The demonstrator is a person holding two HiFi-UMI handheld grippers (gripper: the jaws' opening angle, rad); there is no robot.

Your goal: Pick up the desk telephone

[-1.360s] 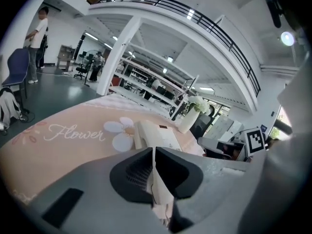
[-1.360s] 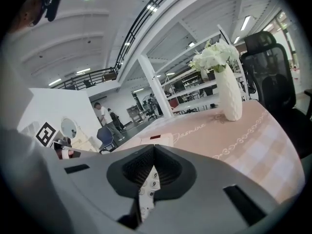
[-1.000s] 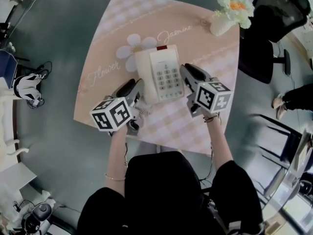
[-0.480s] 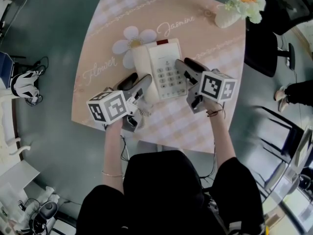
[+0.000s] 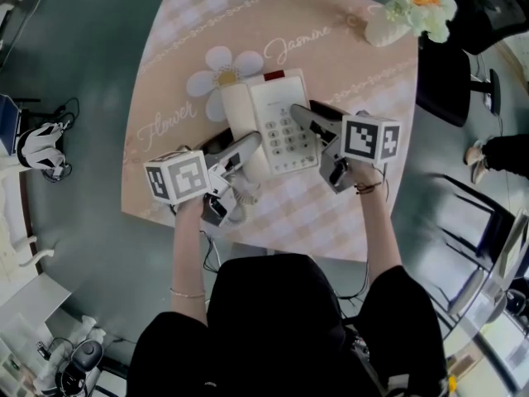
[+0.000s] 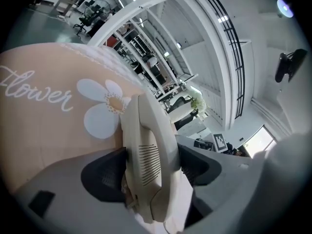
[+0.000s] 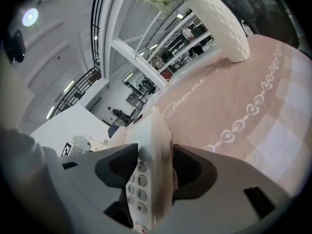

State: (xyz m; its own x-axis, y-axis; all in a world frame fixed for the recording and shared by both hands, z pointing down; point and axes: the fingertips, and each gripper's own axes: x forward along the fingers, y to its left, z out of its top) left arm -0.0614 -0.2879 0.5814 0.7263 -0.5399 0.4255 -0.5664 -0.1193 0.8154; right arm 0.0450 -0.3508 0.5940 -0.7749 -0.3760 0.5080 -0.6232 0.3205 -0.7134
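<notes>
currently the left gripper (image 6: pixel 151 167) has its jaws spread; they have just been opening. the cream handset (image 6: pixel 146 140) stands between the pads but is not squeezed. right gripper (image 7: pixel 155 169) is the same: jaws just been opening, wide apart and let go, with the keypad edge of the desk telephone (image 5: pixel 279 122) between them. in the head view the grippers flank the phone, left on the handset side, right on the keypad side. phone lies flat near the middle of the pink checked tablecloth (image 5: pixel 347 209), just beside the white flower print (image 5: pixel 216 77). white vase (image 5: pixel 388 27) with pale flowers sits at the far right corner, well apart.
</notes>
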